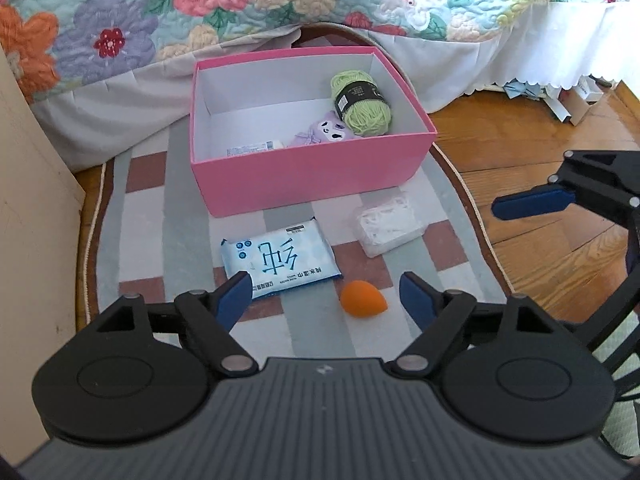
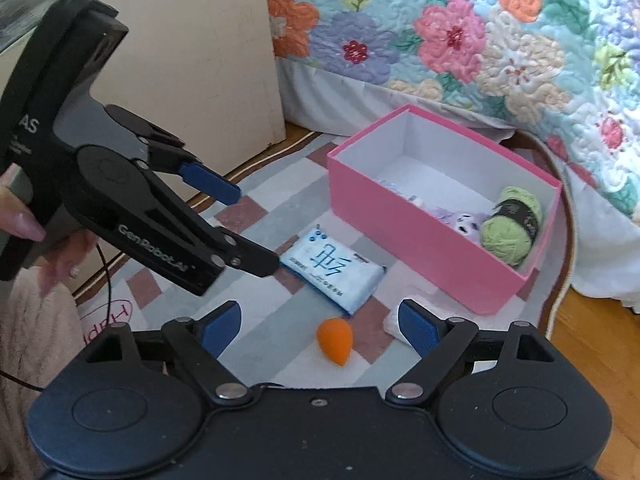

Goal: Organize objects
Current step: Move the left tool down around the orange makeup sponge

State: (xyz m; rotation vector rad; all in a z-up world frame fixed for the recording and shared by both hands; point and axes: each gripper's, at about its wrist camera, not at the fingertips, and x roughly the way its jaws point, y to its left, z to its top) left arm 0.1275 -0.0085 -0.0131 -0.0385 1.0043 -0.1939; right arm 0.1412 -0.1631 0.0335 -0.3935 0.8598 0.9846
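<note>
An open pink box [image 1: 312, 184] stands on the rug and holds a green yarn ball [image 1: 362, 104], a purple plush [image 1: 326, 132] and a small white tube [image 1: 256, 147]. In front of it lie a blue wet-wipes pack [image 1: 280, 260], an orange egg-shaped sponge [image 1: 362, 298] and a white packet [image 1: 388, 230]. My left gripper [image 1: 323, 284] hangs open over the wipes' near edge and the sponge, holding nothing. My right gripper [image 2: 318, 308] is open above the sponge [image 2: 335, 336], with the white packet [image 2: 392, 324] partly hidden behind its right finger. The left gripper [image 2: 254, 230] reaches toward the wipes [image 2: 332, 270].
A checked oval rug [image 1: 152, 232] covers the wooden floor [image 1: 540, 152]. The bed with its floral quilt [image 1: 200, 8] rises right behind the box. A cream cabinet panel [image 2: 200, 60] stands at the left. A person's hand [image 2: 24, 220] holds the left gripper's handle.
</note>
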